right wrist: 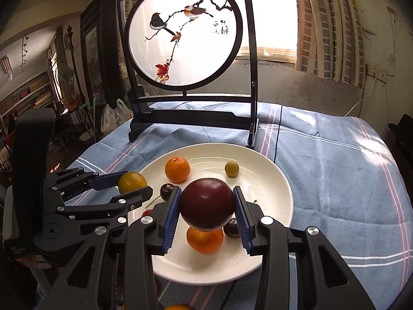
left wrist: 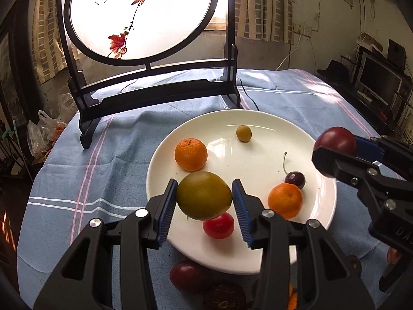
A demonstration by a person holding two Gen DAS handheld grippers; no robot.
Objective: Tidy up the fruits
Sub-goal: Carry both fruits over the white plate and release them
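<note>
While both tongs hang above the white plate (left wrist: 320,206), we note each one carries a fruit; the left tongs (left wrist: 205,201) are clamped on a yellow-green fruit (left wrist: 204,195), its blue pads (left wrist: 167,206) pressed against both sides; the right tongs (right wrist: 207,206) are clamped on a dark red plum (right wrist: 206,204) in the same way. On the plate we count two mandarins, one toward the far side (left wrist: 191,153) and one nearer (left wrist: 285,200); a dark cherry (left wrist: 294,179) with its stem touches the nearer one; a small olive-coloured fruit (left wrist: 244,133) sits apart at the back; a red tomato (left wrist: 219,226) lies just under the held yellow-green fruit. The plate rests on the counter's blue striped cloth (left wrist: 103,160); a round painted screen (left wrist: 139,13) in a black stand stands behind it; more fruit lies on the cloth near the plate's near rim, half hidden by the tongs.
</note>
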